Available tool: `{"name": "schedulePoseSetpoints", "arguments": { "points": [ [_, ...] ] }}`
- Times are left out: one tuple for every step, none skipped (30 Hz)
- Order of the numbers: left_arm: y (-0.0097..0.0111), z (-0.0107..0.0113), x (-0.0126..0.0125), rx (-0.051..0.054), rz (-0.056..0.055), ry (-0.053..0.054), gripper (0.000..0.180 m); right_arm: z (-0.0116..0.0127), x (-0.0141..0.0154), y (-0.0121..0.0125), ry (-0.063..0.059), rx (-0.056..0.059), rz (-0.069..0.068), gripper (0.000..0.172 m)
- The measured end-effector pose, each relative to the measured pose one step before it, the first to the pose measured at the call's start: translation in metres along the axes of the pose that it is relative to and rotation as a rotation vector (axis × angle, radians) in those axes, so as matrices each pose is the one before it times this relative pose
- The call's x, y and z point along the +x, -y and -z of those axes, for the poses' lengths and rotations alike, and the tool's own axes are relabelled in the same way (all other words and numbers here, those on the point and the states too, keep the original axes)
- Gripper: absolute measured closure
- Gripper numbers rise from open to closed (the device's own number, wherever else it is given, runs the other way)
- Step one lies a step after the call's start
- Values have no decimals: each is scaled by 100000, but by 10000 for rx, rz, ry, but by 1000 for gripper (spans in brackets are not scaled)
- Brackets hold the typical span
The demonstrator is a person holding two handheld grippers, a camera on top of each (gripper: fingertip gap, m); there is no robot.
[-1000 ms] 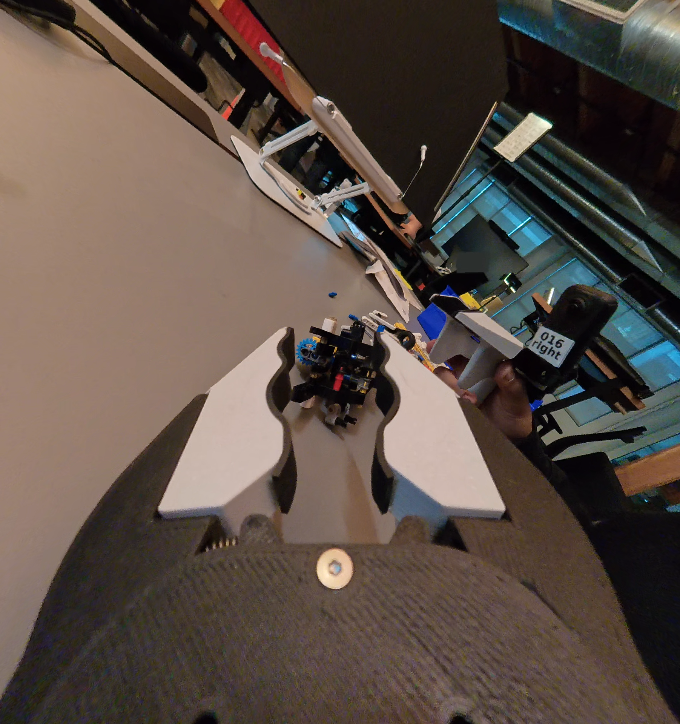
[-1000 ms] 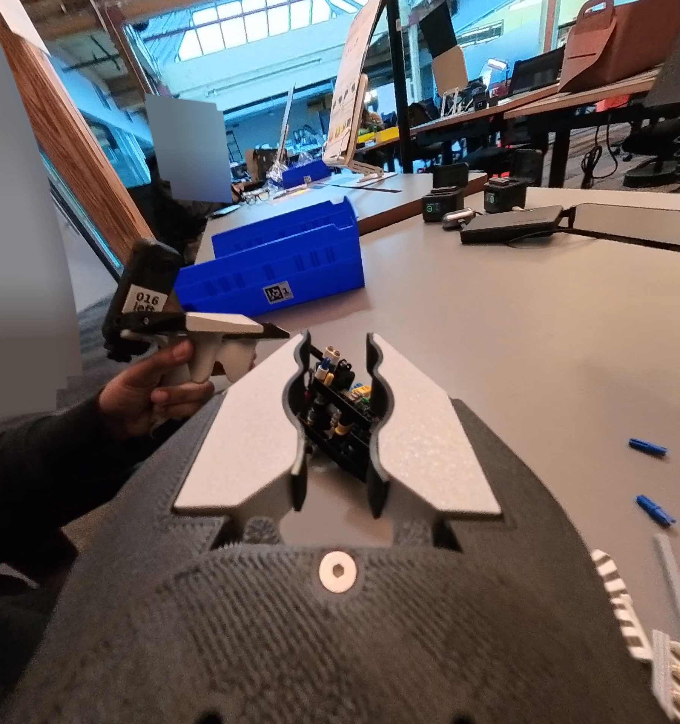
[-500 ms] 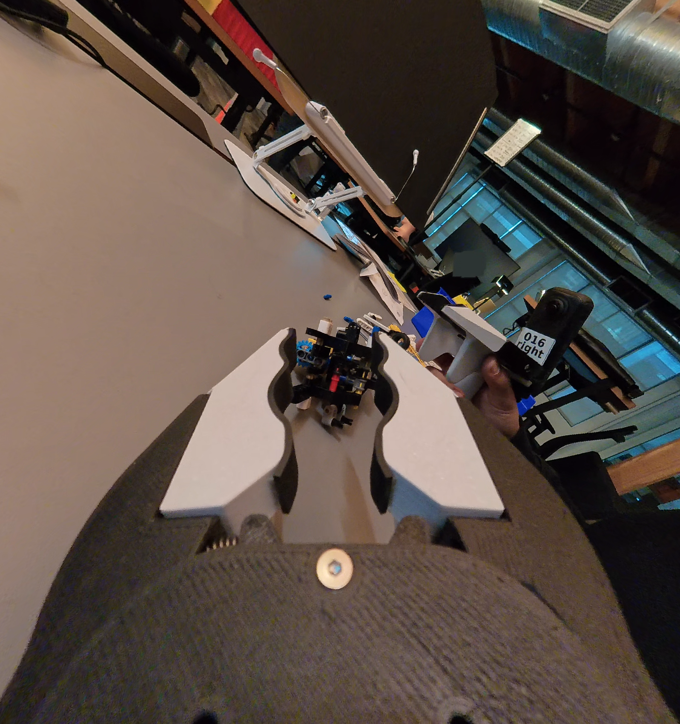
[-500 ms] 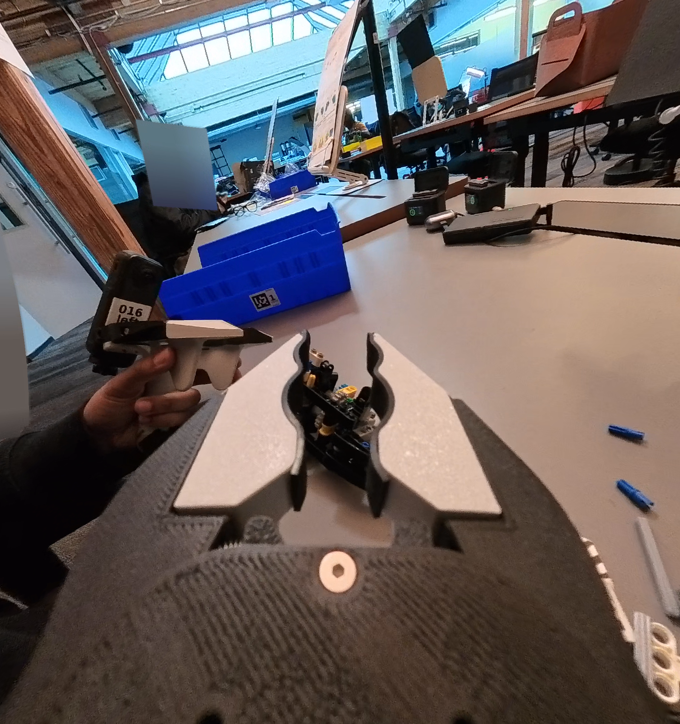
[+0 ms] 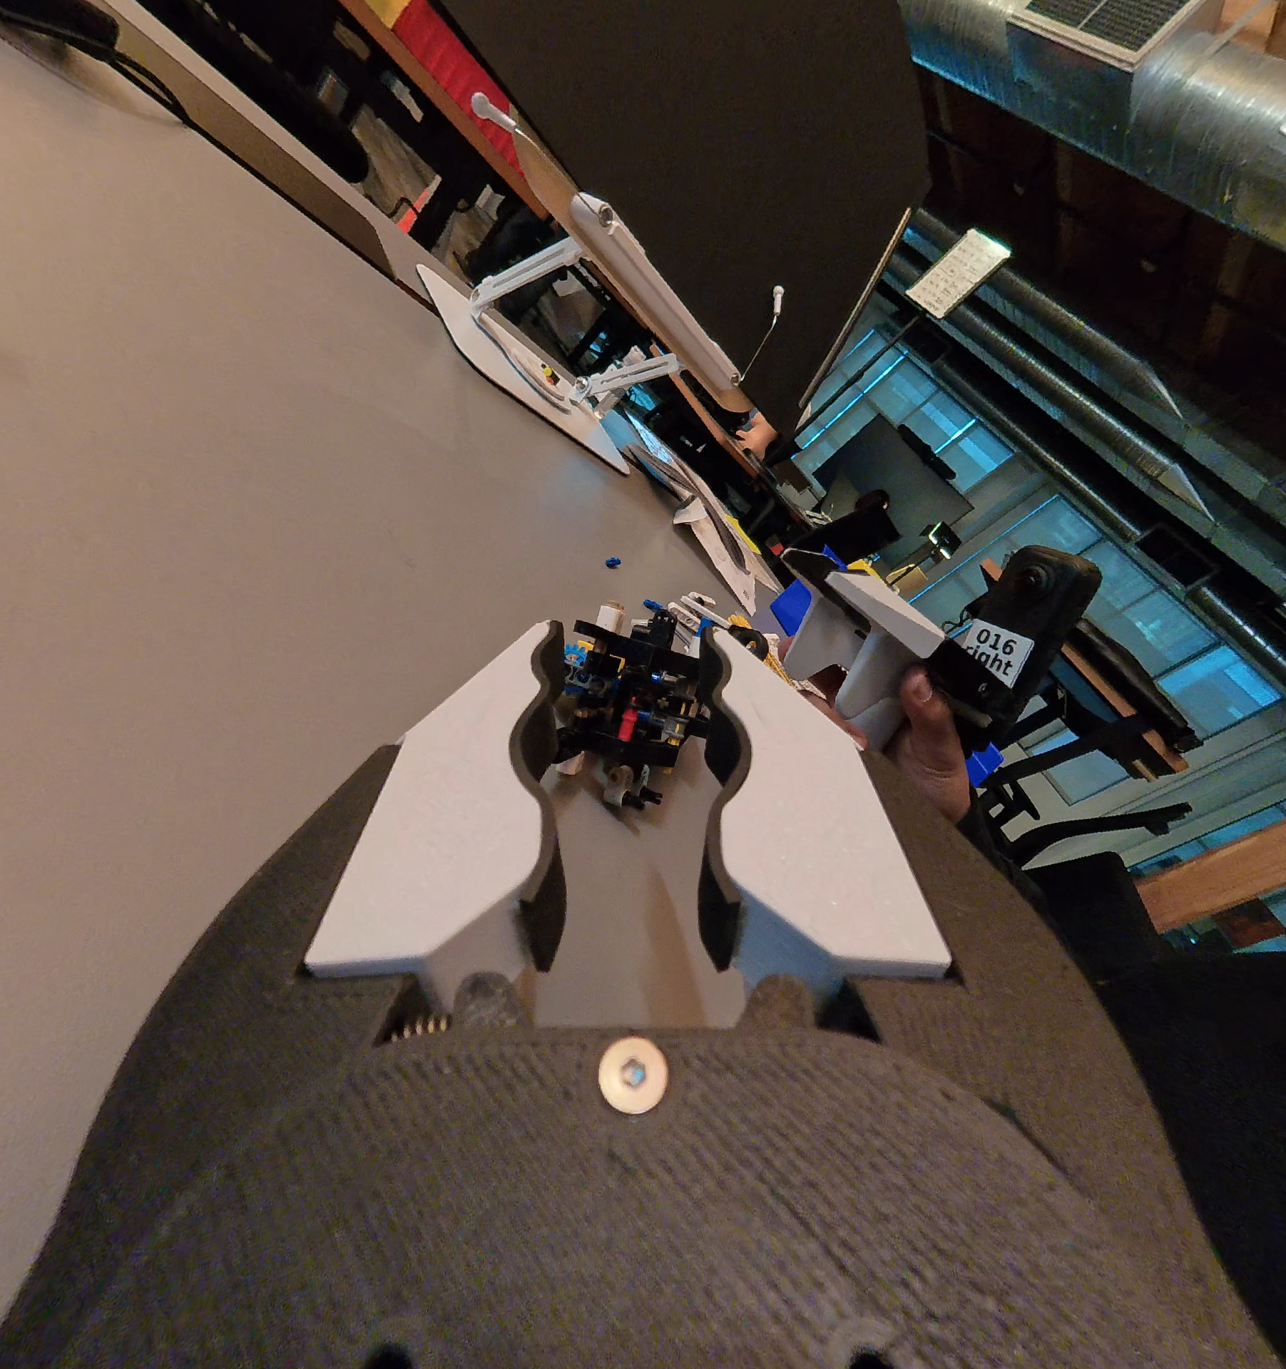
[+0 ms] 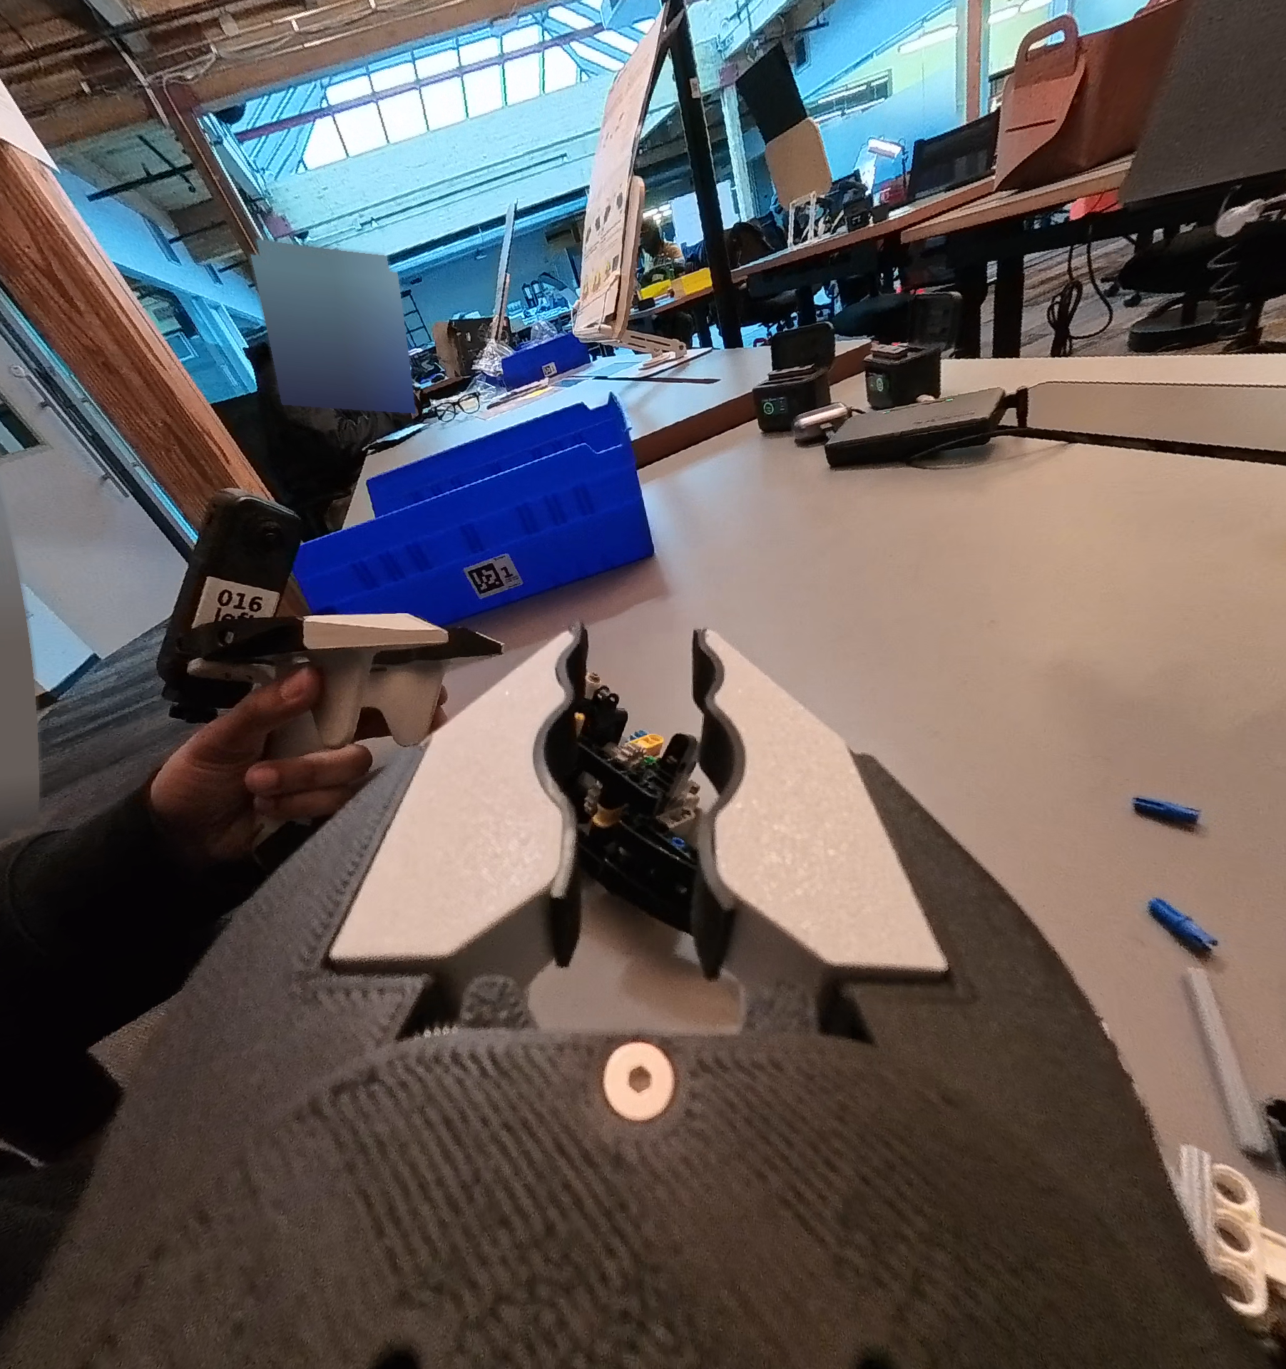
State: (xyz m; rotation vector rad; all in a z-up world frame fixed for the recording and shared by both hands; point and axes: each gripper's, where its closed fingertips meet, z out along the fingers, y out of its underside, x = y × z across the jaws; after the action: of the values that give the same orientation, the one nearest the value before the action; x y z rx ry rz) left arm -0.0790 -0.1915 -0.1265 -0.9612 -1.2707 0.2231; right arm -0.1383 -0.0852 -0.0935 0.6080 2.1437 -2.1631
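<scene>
The black brick assembly (image 5: 632,711) sits between the tips of the left gripper (image 5: 628,637). It is a blocky cluster: its dark beams run across the gap from left to right, and a white peg stands out at its far end. A blue gear lies just beside the left pad and a beam end meets the right one. Whether the wavy black pads (image 5: 532,741) actually press on it cannot be told.

The right gripper (image 6: 636,637) pinches a dark studded assembly (image 6: 625,852) deep between its fingers. This one's long axis runs along the fingers from near to far, with yellow and light blue bits at the far end.

Both grippers work over a smooth, matte grey table (image 6: 995,630). Two blue pins (image 6: 1166,809), a grey ribbed axle (image 6: 1218,1059) and a white holed beam (image 6: 1232,1230) lie loose to the right. A ribbed blue plastic bin (image 6: 477,548) stands at the far left, and flat black devices (image 6: 914,426) lie at the far edge.

The room is an open workshop with a wooden post (image 6: 84,333), rows of windows, more desks and silver ceiling ducts (image 5: 1181,126). The gripper fingers are grainy white plastic on coarse, layered black bodies.
</scene>
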Motion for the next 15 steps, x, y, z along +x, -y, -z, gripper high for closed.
{"name": "schedulePoseSetpoints", "arguments": {
  "points": [
    [4, -2, -2, 3, 0, 1, 147, -29, -34, -43, -16, -26, 58, 146],
    [-2, -6, -1, -4, 4, 0, 147, -22, -4, -30, -24, -12, 61, 146],
    [-2, 1, 3, -1, 1, -2, 147, 3, -22, -9, -14, -5, 49, 146],
    [3, -8, -7, 0, 0, 2, 147, -11, 1, 0, -14, 0, 24, 147],
    [0, 0, 4, 0, 0, -3, 147, 6, 5, 8, -2, 5, 1, 147],
    [1, -1, 6, 1, 4, -2, 147, 4, 19, 15, 3, 11, -19, 147],
    [2, -8, 1, -1, 1, -3, 147, 13, 21, 3, 5, 7, -32, 147],
    [-10, -10, -5, -5, -2, 4, 147, 5, 24, 16, 11, 12, -42, 147],
    [10, 3, 1, 3, 2, -4, 148, 13, 15, 20, 15, 14, -50, 147],
    [0, -4, 1, 5, 2, -5, 148, 7, 15, 2, 16, 8, -50, 147],
    [-2, 1, 1, -1, 0, -1, 148, 9, 6, 11, 14, 10, -48, 147],
    [3, -1, 1, 2, 0, -1, 148, 6, 13, 27, 11, 14, -40, 147],
    [11, -2, 11, 3, 0, -3, 148, 0, 0, 7, 6, 7, -22, 147],
    [-2, -6, -6, -4, 1, 2, 148, 6, 10, -5, -1, 1, -7, 147],
    [-4, -2, -2, 2, 2, -2, 148, -7, -15, 5, 2, 0, 4, 147]
  ]
}}
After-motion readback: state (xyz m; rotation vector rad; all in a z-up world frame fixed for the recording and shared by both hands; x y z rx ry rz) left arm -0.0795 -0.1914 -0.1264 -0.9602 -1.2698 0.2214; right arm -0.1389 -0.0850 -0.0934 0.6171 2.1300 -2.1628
